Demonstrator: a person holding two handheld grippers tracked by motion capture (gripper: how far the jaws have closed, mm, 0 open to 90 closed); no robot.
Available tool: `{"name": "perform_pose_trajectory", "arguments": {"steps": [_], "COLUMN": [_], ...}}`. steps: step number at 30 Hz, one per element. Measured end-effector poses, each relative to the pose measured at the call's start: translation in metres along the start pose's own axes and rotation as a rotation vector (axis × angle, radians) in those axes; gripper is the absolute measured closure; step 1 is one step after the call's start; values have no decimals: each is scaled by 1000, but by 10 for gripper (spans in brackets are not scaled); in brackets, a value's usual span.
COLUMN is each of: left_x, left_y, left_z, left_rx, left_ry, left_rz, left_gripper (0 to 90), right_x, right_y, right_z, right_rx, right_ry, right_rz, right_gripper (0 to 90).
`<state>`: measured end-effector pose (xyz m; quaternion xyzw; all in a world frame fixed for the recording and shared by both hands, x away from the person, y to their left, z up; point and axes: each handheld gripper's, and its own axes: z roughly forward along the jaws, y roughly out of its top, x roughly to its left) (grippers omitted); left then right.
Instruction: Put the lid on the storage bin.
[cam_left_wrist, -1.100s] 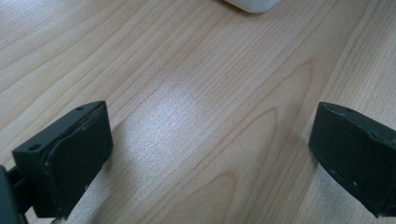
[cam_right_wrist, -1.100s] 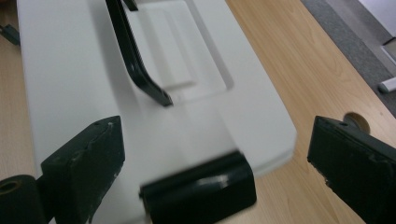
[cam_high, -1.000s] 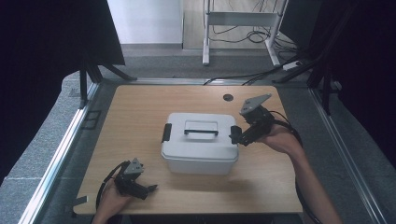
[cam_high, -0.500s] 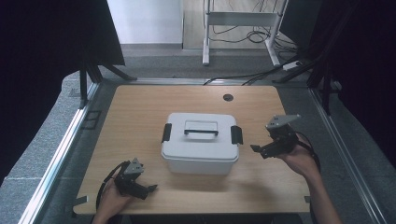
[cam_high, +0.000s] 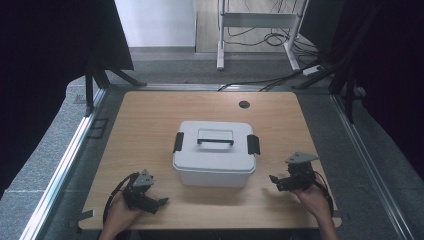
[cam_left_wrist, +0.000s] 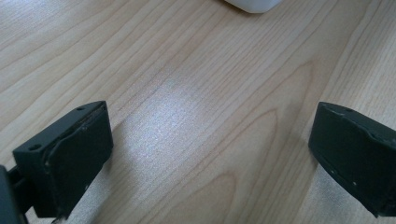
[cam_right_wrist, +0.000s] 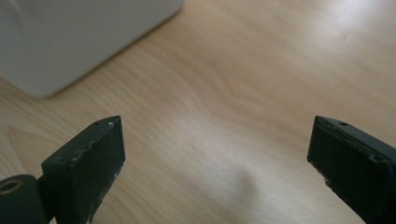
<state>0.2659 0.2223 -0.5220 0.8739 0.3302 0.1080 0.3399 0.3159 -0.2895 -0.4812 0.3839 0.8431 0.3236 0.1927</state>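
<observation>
Left black two-jaw gripper (cam_high: 162, 202) at 7 o'clock on light wooden table (cam_high: 145, 125), jaws wide apart, empty. White lidded plastic storage box with black side latches (cam_high: 215, 152) at table centre, closed, touched by neither gripper. Right black two-jaw gripper (cam_high: 273, 179) at 4 o'clock, near box, jaws spread, holding nothing.

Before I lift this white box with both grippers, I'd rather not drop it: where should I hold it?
Probably by the dark handle on the lid of the box, coming straight down. It lies flat across the lid's middle, so one open gripper could straddle it. The black latches at both ends look shut.
</observation>
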Motion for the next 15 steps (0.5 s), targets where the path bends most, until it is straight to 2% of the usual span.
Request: {"name": "perform_pose_trajectory", "arguments": {"steps": [6,7,15], "left_x": [0,0,0], "left_y": [0,0,0], "left_z": [0,0,0], "left_rx": [0,0,0], "left_ry": [0,0,2], "left_rz": [0,0,-1], "left_gripper": [0,0,0], "right_x": [10,10,12], "right_y": [-25,-28,-30], "right_z": [20,22,22], "right_rx": [24,7,5], "right_ry": [21,30,11], "right_rz": [52,75,105], "right_gripper": [24,6,0]}}
